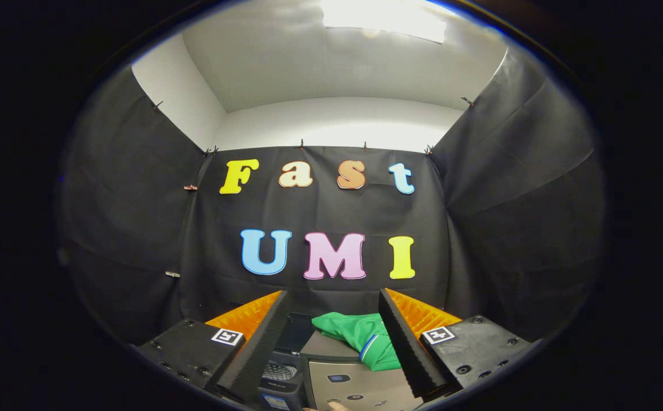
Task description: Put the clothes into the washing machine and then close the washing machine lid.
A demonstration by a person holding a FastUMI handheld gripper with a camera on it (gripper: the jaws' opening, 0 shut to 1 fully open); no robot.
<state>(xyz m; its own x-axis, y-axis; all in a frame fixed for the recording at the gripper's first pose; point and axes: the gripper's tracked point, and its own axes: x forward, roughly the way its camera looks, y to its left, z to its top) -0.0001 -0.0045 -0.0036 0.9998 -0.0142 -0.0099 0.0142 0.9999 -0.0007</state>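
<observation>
Tongs first: our gripper [331,342] is held level and pointed forward, its two dark ribbed fingers [257,354] spread wide apart with nothing between their pads. Orange backing shows behind each finger, and a small square marker sits on each black finger block.

Between and just beyond the fingers we see a green garment [360,337] with a blue-and-white trimmed edge. It lies in a loose heap on the grey top of the washing machine [360,382], toward the right-hand finger, and its lower edge disappears behind that finger's inner face. Its long axis runs roughly from the far left toward the near right, slanting across the gap rather than along it.

Left of the grey panel we see a darker part of the machine with a speckled patch; we cannot tell whether this is the open drum or a lid.

We judge that the coming move turns on this: the garment lies ahead and slightly right of centre, lower than our fingertips, so we would need to tip downward and advance before closing.

A fingertip [338,406] shows at the machine's near edge.
</observation>
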